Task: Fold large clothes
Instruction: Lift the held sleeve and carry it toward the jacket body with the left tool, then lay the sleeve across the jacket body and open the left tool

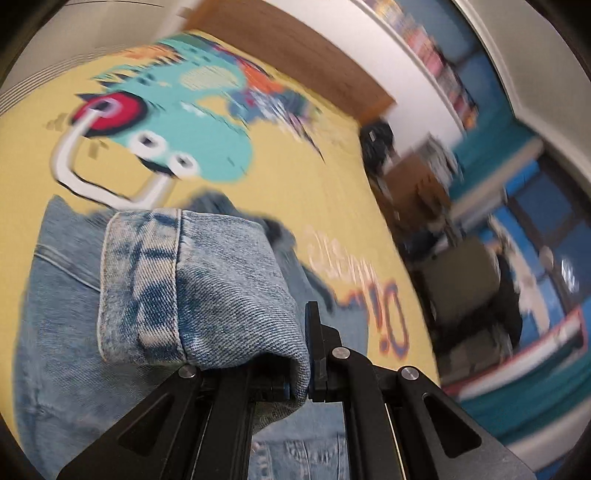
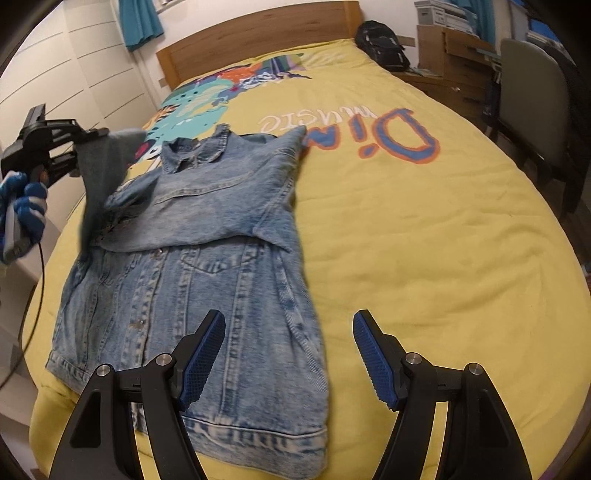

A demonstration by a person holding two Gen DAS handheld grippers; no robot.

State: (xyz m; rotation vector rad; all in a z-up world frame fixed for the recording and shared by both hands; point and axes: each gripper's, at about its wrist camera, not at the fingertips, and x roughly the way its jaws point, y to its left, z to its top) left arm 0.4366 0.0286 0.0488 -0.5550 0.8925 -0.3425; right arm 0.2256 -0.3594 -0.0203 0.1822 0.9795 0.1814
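Observation:
A light-blue denim jacket [image 2: 207, 280] lies front up on the yellow bedspread [image 2: 424, 240], collar toward the headboard. One sleeve [image 2: 236, 206] is folded across the chest. My left gripper [image 2: 98, 133], at the far left in the right wrist view, is shut on the cuff of the other sleeve [image 2: 107, 173] and holds it lifted above the jacket. In the left wrist view that cuff [image 1: 192, 291] fills the middle, pinched between the fingers of the left gripper [image 1: 308, 373]. My right gripper [image 2: 289, 315] stands open above the jacket's lower right edge, with nothing between its fingers.
A wooden headboard [image 2: 258, 33] closes the far end of the bed, with a black backpack [image 2: 384, 44] beside it. A wooden desk [image 2: 454, 62] and a grey chair [image 2: 535, 110] stand on the right, a white wardrobe [image 2: 74, 70] on the left. A blue-gloved hand [image 2: 27, 199] holds the left gripper.

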